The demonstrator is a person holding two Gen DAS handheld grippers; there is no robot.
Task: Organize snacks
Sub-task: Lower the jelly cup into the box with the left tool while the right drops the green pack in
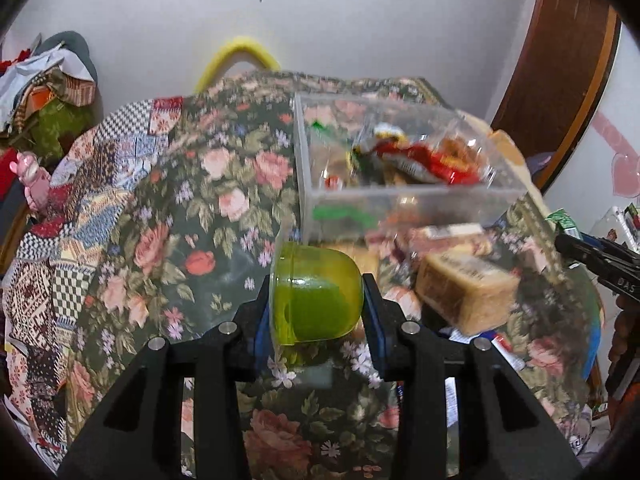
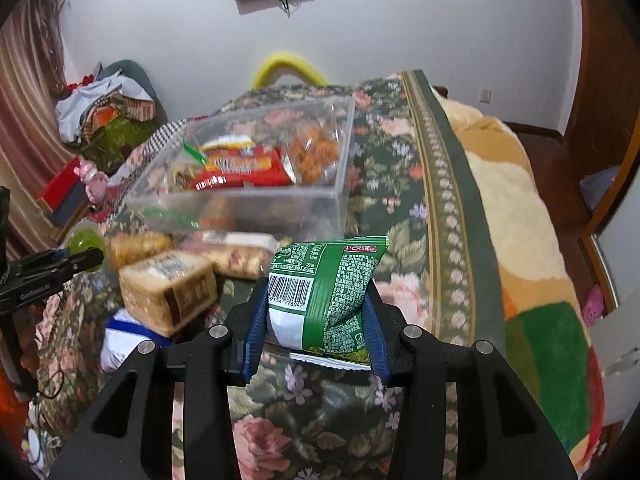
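Observation:
My left gripper (image 1: 318, 300) is shut on a green jelly cup (image 1: 316, 294) and holds it above the floral bedspread, just in front of a clear plastic bin (image 1: 308, 176). My right gripper (image 2: 318, 312) is shut on a green snack packet (image 2: 328, 292) with a barcode, also in front of the bin (image 2: 342, 176). The bin holds a red snack packet (image 2: 240, 168) and other wrapped snacks. Wrapped bread loaves (image 2: 168, 292) lie on the bed near the bin's front; one shows in the left wrist view (image 1: 466, 292). The left gripper (image 2: 86, 258) shows at the left of the right wrist view.
The floral bedspread (image 1: 192, 208) covers the bed. A patchwork quilt (image 1: 48, 272) lies at its left. A beige and green blanket (image 2: 520, 220) hangs on the right side. A clothes pile (image 2: 104, 112) stands at the back left. A white packet (image 2: 120, 340) lies by the bread.

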